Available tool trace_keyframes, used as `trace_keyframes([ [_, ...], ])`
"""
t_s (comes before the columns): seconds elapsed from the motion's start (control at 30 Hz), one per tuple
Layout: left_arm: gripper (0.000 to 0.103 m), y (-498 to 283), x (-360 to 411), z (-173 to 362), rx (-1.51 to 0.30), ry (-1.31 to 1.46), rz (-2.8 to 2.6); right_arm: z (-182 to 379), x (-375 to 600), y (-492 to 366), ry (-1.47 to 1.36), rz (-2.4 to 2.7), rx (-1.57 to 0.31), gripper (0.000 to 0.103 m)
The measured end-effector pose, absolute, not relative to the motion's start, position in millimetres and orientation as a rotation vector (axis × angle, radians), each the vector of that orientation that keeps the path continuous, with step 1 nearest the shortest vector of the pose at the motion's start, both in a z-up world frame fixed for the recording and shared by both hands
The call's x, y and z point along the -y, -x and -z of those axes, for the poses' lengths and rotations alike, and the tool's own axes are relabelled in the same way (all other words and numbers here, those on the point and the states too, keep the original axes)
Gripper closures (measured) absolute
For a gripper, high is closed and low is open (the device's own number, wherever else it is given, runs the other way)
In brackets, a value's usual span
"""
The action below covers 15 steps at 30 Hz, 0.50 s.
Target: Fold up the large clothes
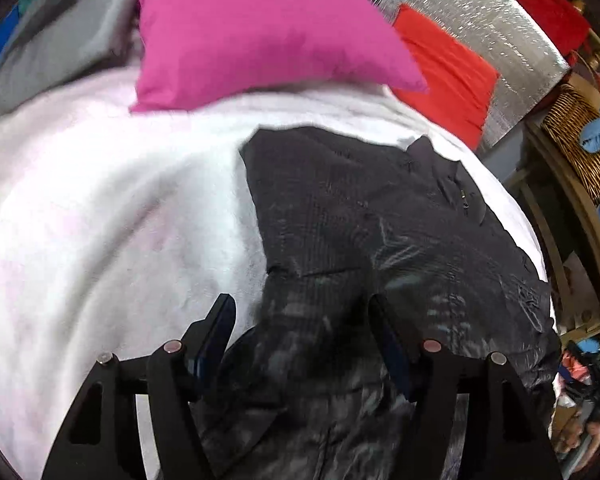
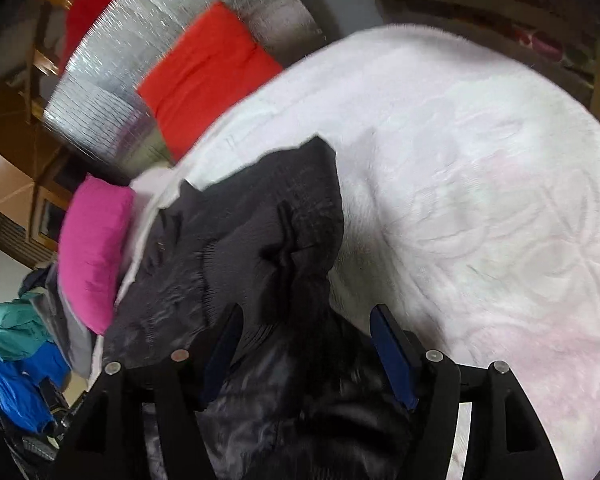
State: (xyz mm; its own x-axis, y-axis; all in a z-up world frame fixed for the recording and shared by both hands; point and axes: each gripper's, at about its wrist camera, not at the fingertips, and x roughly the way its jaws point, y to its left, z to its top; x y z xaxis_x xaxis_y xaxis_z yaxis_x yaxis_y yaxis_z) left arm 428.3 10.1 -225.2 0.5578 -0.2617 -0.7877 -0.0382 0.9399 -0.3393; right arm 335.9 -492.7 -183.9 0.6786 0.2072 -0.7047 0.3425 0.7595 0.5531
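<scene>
A large black quilted jacket (image 1: 364,216) lies spread on a white fleece blanket (image 1: 100,208); its zipped collar end is at the far right. It also shows in the right wrist view (image 2: 268,240), bunched and creased. My left gripper (image 1: 302,304) is open, its fingers standing wide apart over the jacket's near edge. My right gripper (image 2: 306,314) is open too, its blue pads (image 2: 392,356) either side of a fold of the jacket. Black fabric fills the gap between both pairs of fingers; I cannot tell if it touches them.
A pink pillow (image 1: 256,28) lies at the far end of the blanket (image 2: 480,184), an orange cushion (image 1: 444,68) against a silver foil panel (image 1: 488,20) behind it. A wicker basket (image 1: 580,136) stands at the right. Blue and teal clothes (image 2: 20,360) pile up at the left.
</scene>
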Motion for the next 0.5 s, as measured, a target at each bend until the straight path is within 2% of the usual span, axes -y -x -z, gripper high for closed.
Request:
trace_keyframes([
  [0.13,0.027,-402.8,-8.1,201.6,-0.87,0.269,0.135,176.3,488.1,-314.4,-0.79,-0.009,-0.787,0.034],
  [0.3,0.02,-383.7,7.9,186.1,-0.78,0.262,0.237,185.2,464.7,-307.9,-0.89,-0.142,-0.817,0.033],
  [0.5,0.018,-396.4,48.7,205.6,-0.887,0.165,0.287,205.4,424.4,-326.0,-0.873,-0.151,-0.935,0.033],
])
